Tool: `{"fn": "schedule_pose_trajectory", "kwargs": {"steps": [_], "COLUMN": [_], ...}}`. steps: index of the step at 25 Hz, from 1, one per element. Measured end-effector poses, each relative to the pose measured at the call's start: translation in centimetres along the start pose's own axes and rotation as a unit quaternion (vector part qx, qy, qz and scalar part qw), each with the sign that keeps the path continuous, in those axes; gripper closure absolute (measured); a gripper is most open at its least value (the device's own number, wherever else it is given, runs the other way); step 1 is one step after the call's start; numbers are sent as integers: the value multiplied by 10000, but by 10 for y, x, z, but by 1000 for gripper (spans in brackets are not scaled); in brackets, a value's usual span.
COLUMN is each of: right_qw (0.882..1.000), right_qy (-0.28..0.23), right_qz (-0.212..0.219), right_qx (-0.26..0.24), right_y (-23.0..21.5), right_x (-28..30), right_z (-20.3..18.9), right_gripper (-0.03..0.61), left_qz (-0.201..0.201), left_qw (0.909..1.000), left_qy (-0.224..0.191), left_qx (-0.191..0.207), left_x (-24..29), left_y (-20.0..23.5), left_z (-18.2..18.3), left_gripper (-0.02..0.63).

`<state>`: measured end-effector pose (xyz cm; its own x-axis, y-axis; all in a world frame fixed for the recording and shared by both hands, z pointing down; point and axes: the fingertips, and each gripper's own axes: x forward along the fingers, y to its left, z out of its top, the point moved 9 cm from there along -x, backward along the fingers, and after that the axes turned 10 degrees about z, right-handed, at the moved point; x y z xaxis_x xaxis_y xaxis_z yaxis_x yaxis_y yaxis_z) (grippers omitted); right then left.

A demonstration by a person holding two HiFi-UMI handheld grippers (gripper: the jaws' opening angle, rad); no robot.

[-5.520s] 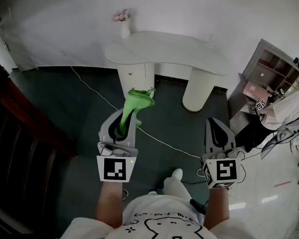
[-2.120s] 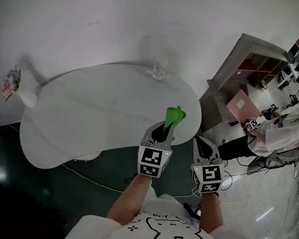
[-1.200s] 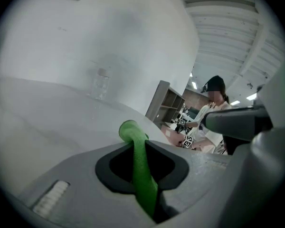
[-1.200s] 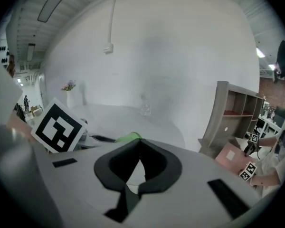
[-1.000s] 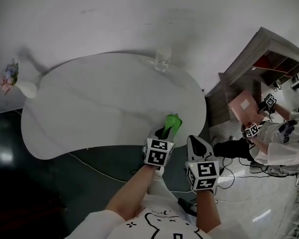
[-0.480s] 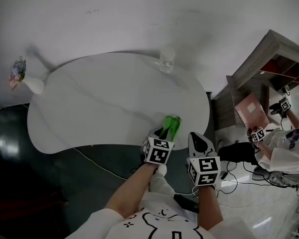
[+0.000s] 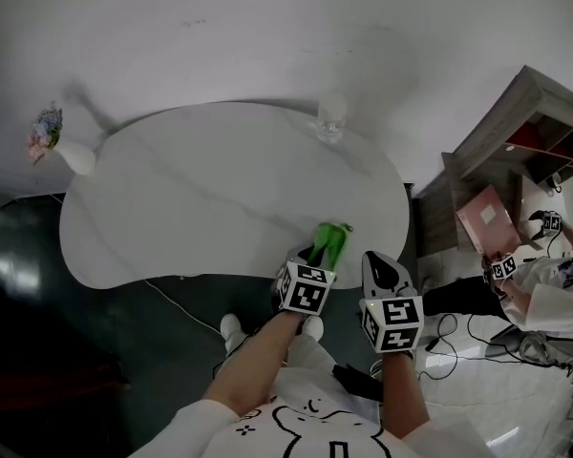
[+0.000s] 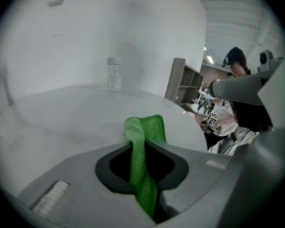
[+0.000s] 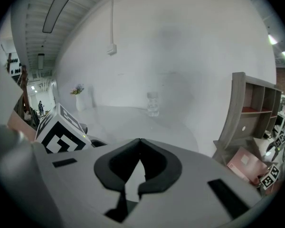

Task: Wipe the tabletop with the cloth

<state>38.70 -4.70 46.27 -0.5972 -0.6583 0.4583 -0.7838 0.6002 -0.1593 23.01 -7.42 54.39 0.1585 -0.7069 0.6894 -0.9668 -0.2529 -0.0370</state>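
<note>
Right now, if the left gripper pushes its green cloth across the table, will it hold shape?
Probably not: the green terry cloth folds limply beyond the shut jaws of the left gripper, so it would likely bunch. Its fuzzy pile should drag on the white tabletop, not slide.

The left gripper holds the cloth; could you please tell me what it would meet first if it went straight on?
Most likely the white tabletop: the left gripper points across it at a shallow angle, green cloth leading. The clear glass sits left of that line; depth is unclear.
</note>
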Motion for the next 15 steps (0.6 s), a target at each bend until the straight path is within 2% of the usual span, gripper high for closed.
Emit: {"fn": "schedule_pose_trajectory", "kwargs": {"steps": [5,11,15], "right_qw": [10000,9998,9995], "right_qy": [-30,-146,-233], "right_qz": [-59,-137,-208], "right_qx": [20,38,46], "right_y": [10,28,38], "right_x": [1,8,13], "right_z": [-2,-1,1], "right_gripper": [577,577,577], "left_qz": [-1,25,-14], "left_qw": [10000,9999,9998], "left_qy": [-2,33,131], "left_qx": [-90,117,118], "left_x": [-2,-4,-6], "left_y": [9,25,38], "left_z": [-5,-10,-14], "left_gripper": [558,558,558]}}
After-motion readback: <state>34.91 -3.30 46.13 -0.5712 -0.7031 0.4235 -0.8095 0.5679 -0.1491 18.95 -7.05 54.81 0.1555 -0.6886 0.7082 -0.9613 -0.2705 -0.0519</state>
